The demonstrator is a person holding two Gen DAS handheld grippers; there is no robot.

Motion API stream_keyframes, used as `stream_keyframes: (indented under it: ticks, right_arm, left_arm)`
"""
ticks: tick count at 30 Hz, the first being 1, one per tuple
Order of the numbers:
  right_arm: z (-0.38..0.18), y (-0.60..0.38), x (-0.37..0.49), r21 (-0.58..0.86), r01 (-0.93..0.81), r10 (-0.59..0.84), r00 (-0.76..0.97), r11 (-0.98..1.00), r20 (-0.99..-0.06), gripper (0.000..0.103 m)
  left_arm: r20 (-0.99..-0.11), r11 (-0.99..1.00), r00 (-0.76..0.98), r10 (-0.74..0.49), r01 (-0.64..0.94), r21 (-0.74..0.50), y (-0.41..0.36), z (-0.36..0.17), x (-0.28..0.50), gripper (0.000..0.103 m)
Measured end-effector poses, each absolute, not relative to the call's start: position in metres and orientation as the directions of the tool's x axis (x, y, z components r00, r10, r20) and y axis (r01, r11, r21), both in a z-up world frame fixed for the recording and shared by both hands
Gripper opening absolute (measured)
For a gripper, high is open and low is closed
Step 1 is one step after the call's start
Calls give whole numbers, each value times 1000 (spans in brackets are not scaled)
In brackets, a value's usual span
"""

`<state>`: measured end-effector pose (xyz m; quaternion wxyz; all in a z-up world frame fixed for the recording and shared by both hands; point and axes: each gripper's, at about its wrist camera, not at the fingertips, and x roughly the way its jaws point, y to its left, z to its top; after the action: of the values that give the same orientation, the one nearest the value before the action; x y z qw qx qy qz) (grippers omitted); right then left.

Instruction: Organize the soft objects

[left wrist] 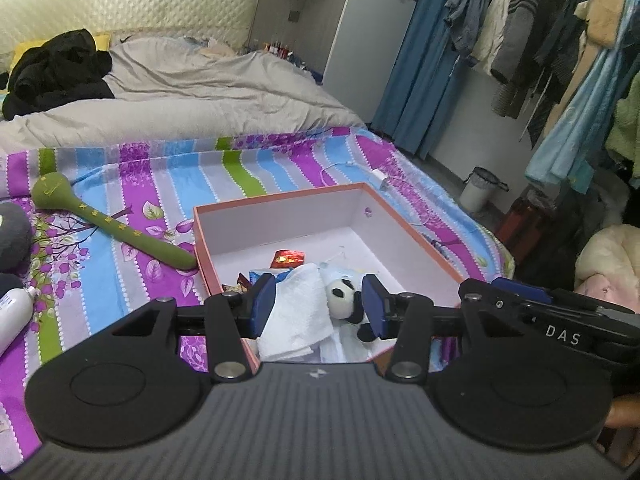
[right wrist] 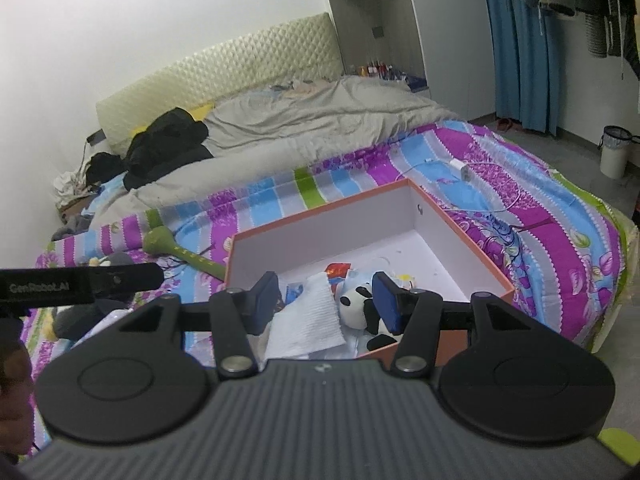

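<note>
An open orange box (left wrist: 280,204) (right wrist: 320,216) with a white inside sits on the striped bedspread. In its near corner lie a folded white cloth (left wrist: 300,312) (right wrist: 308,320), a small panda plush (left wrist: 344,296) (right wrist: 356,308), a light blue soft item and a red packet (left wrist: 286,258). My left gripper (left wrist: 320,304) is open above the cloth and panda, holding nothing. My right gripper (right wrist: 326,300) is also open above the same pile and empty. A green soft mallet (left wrist: 100,220) (right wrist: 180,252) lies left of the box.
A grey plush (left wrist: 12,236) (right wrist: 80,316) and a white bottle (left wrist: 12,312) lie at the left. A grey duvet (left wrist: 180,96) and black clothes (left wrist: 60,68) cover the far bed. A charger and cable (right wrist: 464,170) lie beyond the box. A bin (right wrist: 614,152) stands on the floor.
</note>
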<state>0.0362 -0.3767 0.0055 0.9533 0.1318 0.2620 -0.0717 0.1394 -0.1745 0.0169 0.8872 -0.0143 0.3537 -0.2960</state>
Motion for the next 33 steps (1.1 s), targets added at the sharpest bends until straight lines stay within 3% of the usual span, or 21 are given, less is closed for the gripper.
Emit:
stream_keyframes:
  ticks: [15,33]
  right_arm:
    - [7,-357,-5,199,206,-74,850,958,-521,55]
    - [-4,-355,-14,199,243,-101,836,949,-539,55]
  left_arm:
    - [-575,824,609,-547,513,-241,-147,38,75,54]
    - [-598,835,600,-531,491,-248,-134,24,61,54]
